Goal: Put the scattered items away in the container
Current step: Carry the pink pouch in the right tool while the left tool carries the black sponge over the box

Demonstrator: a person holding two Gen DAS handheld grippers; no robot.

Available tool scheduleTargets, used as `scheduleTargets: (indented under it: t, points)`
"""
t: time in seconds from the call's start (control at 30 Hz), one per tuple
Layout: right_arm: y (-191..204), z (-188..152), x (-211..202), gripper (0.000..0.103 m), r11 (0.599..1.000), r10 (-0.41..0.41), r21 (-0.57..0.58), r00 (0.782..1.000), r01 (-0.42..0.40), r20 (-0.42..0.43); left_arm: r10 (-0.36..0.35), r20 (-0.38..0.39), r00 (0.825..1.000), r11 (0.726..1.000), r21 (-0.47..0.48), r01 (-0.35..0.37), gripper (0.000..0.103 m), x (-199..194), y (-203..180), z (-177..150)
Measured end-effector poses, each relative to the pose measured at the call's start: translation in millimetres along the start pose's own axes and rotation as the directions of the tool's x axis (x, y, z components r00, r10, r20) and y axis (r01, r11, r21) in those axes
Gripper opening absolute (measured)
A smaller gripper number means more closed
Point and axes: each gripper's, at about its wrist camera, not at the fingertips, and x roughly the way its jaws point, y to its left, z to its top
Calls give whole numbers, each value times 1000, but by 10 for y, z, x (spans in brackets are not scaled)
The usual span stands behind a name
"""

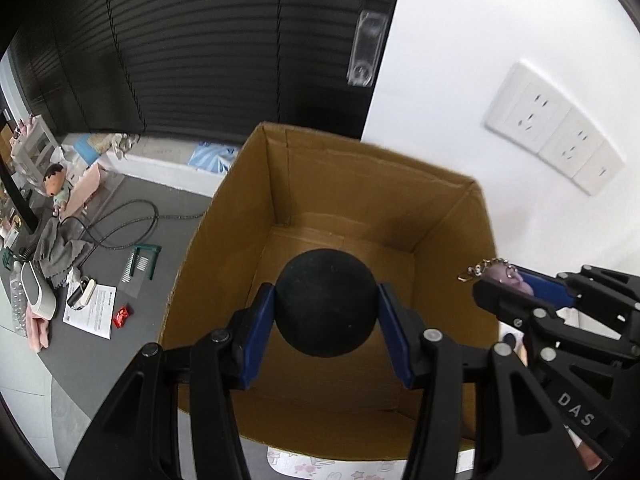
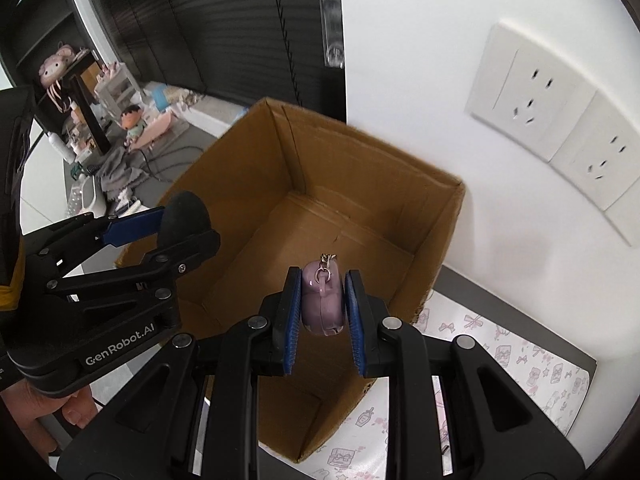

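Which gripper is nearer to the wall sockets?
Right. The right gripper holds the purple keychain on the box's socket side; the left gripper, with the black ball, is farther.

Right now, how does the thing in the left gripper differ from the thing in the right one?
The left gripper holds a black ball: round, matte, wide enough to spread the fingers. The right gripper holds a purple keychain: glossy, narrower, with a small metal chain at its tip. Both are clamped between blue pads above the open cardboard box.
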Motion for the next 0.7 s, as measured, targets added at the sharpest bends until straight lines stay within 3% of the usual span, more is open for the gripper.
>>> scheduleTargets:
  t: [0.7]
  points:
    - [0,-129,508,22,1000,10,2,993,-10,-116,22,-110,994,1000,25,-20,50,522,18,-97]
